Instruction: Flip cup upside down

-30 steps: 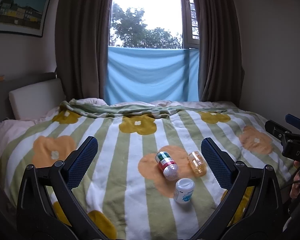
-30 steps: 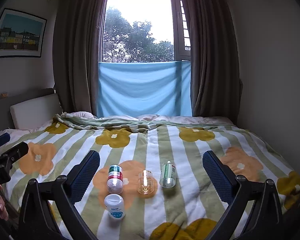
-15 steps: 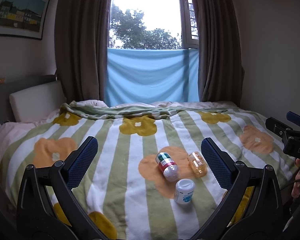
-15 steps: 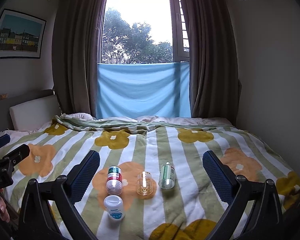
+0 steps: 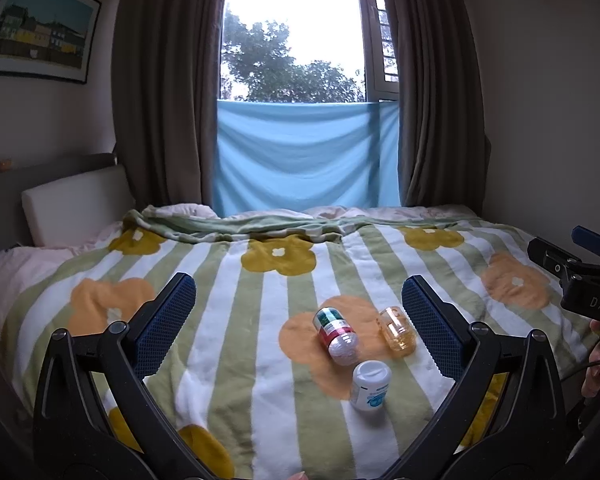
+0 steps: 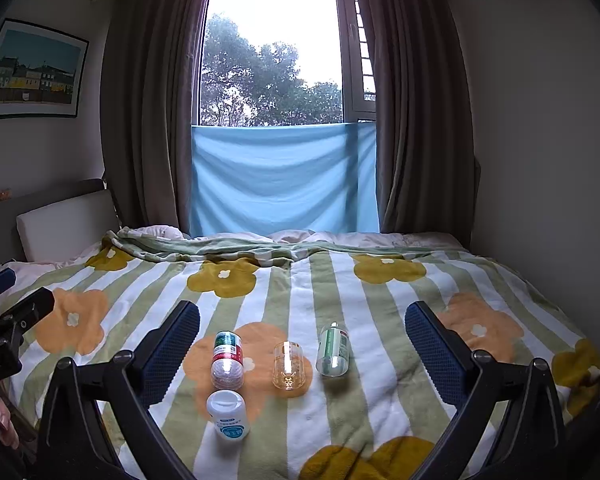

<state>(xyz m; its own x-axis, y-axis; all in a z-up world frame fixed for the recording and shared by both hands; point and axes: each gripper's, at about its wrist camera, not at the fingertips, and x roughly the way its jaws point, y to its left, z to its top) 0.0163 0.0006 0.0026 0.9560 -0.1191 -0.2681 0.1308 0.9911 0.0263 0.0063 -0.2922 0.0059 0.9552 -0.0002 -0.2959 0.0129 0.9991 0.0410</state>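
A small clear amber cup (image 5: 396, 332) lies on its side on the flowered blanket (image 5: 260, 320), on an orange flower. In the right wrist view the cup (image 6: 287, 365) sits between two lying bottles. My left gripper (image 5: 300, 320) hovers open above the blanket, and the cup shows just inside its right finger. My right gripper (image 6: 302, 344) is open too, held back from the cup, which lies between and beyond its fingers. Neither gripper holds anything.
A red-and-green labelled bottle (image 6: 227, 358) lies left of the cup and a green labelled bottle (image 6: 333, 350) lies right of it. A white jar (image 6: 227, 409) stands nearer the bed's front edge. A pillow (image 5: 76, 204) and a curtained window lie beyond. A hand (image 5: 592, 376) shows at the right edge.
Both wrist views have shifted slightly. The cup, bottles and jar lie where they were, and both grippers stay open.
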